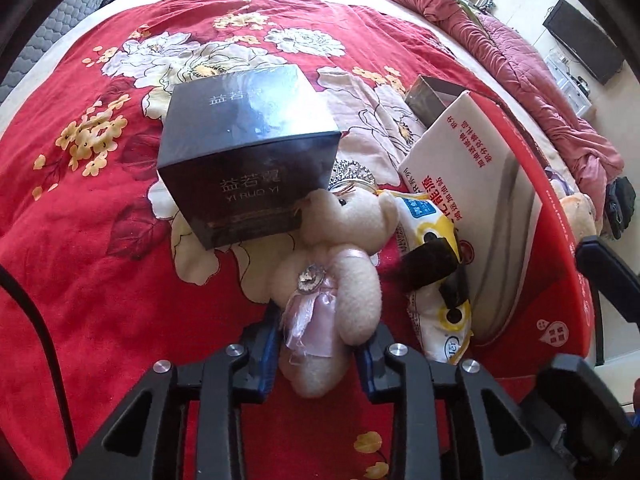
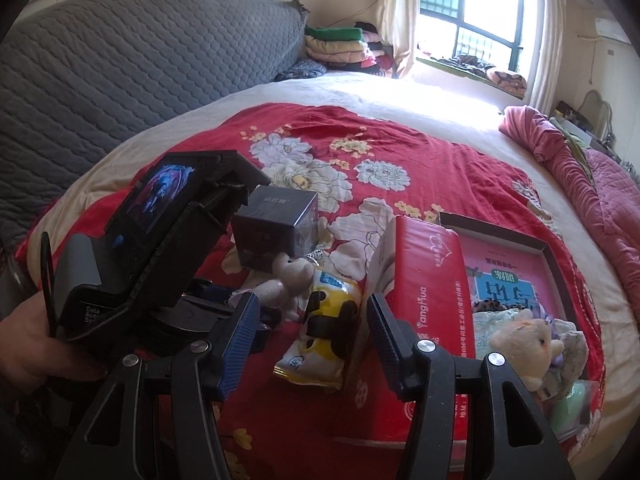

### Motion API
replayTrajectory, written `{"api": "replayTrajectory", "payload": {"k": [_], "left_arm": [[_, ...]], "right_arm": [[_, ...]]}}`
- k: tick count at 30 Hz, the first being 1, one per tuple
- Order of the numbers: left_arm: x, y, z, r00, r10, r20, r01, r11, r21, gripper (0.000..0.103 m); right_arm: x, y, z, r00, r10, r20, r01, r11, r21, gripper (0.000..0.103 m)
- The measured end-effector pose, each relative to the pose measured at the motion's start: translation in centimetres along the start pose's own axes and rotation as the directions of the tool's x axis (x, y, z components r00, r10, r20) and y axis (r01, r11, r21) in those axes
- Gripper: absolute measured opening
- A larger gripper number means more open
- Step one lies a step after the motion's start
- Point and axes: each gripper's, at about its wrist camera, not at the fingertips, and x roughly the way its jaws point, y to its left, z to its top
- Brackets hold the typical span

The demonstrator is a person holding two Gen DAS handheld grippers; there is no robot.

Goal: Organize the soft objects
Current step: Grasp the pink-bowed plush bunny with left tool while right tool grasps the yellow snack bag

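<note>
Grasp step: left tongs (image 1: pixel 316 354) pinch the bear (image 1: pixel 340 264) on the bed (image 1: pixel 100 260) (by the black box (image 1: pixel 248 168)). Right tongs (image 2: pixel 312 344) gape empty over a snack bag (image 2: pixel 324 328). Next, probably lift into the red box (image 2: pixel 428 280).

Left wrist view is looking steeply down along its own fingers, sitting very close over the cream teddy bear (image 1: pixel 340 256), with the dark box (image 1: pixel 248 160) just beyond the bear and the red floral blanket (image 1: pixel 80 240) filling the frame. Right wrist view is sitting farther back and higher, angling down less steeply, facing toward the grey quilted headboard (image 2: pixel 140 60) and window (image 2: pixel 476 12) beyond the bear (image 2: pixel 288 280). Both views are sharing the bear, the dark box (image 2: pixel 276 224), the yellow snack bag (image 1: pixel 436 264) (image 2: pixel 320 320) and the red carton (image 1: pixel 560 280) (image 2: pixel 428 280) beside the bear. Right view is also catching the left gripper's (image 2: pixel 248 304) body.
</note>
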Motion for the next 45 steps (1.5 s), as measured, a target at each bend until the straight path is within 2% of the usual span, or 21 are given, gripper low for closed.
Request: {"api": "replayTrajectory", "payload": {"k": [6, 8, 11, 15, 20, 22, 24, 27, 28, 30, 32, 34, 35, 38, 42, 45], "left_arm": [[-2.5, 3.4, -1.0, 1.0, -0.005, 0.012, 0.005, 0.999, -0.046, 0.027], [-3.1, 4.5, -1.3, 1.0, 0.015, 0.014, -0.014, 0.998, -0.053, 0.027], [-3.7, 6.4, -1.4, 1.0, 0.001, 0.022, 0.001, 0.996, -0.089, 0.027], [-4.1, 7.5, -1.4, 0.999, -0.027, 0.039, 0.031, 0.994, -0.103, 0.027], [-4.5, 7.2, -1.4, 0.997, -0.054, 0.057, 0.059, 0.994, -0.092, 0.027], [-4.6, 7.2, -1.3, 0.996, -0.056, 0.064, 0.062, 0.994, -0.095, 0.027], [-4.7, 7.1, -1.3, 0.996, -0.056, 0.067, 0.063, 0.993, -0.096, 0.027], [-4.8, 7.2, -1.3, 0.996, -0.057, 0.07, 0.064, 0.993, -0.1, 0.027], [-4.9, 7.1, -1.3, 0.996, -0.054, 0.072, 0.061, 0.993, -0.099, 0.027], [-5.1, 6.9, -1.3, 0.995, -0.052, 0.081, 0.059, 0.994, -0.094, 0.027], [-5.7, 6.5, -1.3, 0.994, -0.053, 0.097, 0.062, 0.994, -0.091, 0.027], [-6.5, 6.0, -1.2, 0.992, -0.056, 0.113, 0.066, 0.994, -0.089, 0.027], [-6.9, 5.8, -1.2, 0.991, -0.057, 0.122, 0.068, 0.994, -0.088, 0.025], [-8.3, 4.5, -1.1, 0.986, -0.058, 0.157, 0.069, 0.995, -0.071, 0.024], [-9.5, 2.7, -0.9, 0.981, -0.057, 0.185, 0.066, 0.997, -0.046, 0.02], [-8.8, 1.9, -0.9, 0.985, -0.022, 0.171, 0.026, 0.999, -0.023, 0.02]], "right_arm": [[3.1, 1.6, 0.6, 0.992, -0.048, -0.121, 0.045, 0.999, -0.024, 0.058], [4.3, 2.4, 0.6, 0.985, -0.059, -0.165, 0.051, 0.997, -0.049, 0.058], [6.6, 3.7, 0.4, 0.966, -0.097, -0.241, 0.077, 0.993, -0.09, 0.058], [9.5, 4.4, 0.2, 0.935, -0.18, -0.307, 0.152, 0.982, -0.112, 0.057], [11.7, 4.5, 0.7, 0.905, -0.262, -0.336, 0.224, 0.963, -0.149, 0.057], [12.8, 4.6, 0.6, 0.886, -0.311, -0.344, 0.25, 0.945, -0.211, 0.053], [14.0, 4.5, 0.0, 0.867, -0.339, -0.364, 0.253, 0.931, -0.265, 0.041], [14.8, 4.6, -0.5, 0.863, -0.367, -0.347, 0.251, 0.907, -0.337, 0.04], [14.7, 4.5, -0.5, 0.869, -0.363, -0.336, 0.246, 0.907, -0.343, 0.039], [13.9, 3.6, -0.2, 0.9, -0.305, -0.312, 0.218, 0.933, -0.285, 0.037], [12.3, 2.4, 0.4, 0.935, -0.223, -0.277, 0.171, 0.965, -0.197, 0.036], [10.5, 1.4, 1.3, 0.966, -0.111, -0.233, 0.092, 0.992, -0.091, 0.036], [9.5, 0.8, 1.7, 0.975, -0.073, -0.21, 0.066, 0.997, -0.04, 0.036], [6.5, -0.4, 2.8, 0.992, 0.019, -0.127, -0.012, 0.998, 0.054, 0.036], [3.1, -2.0, 3.8, 0.999, 0.036, -0.039, -0.031, 0.992, 0.121, 0.036], [1.0, -2.9, 4.2, 0.999, 0.04, 0.013, -0.042, 0.985, 0.167, 0.036]]}}
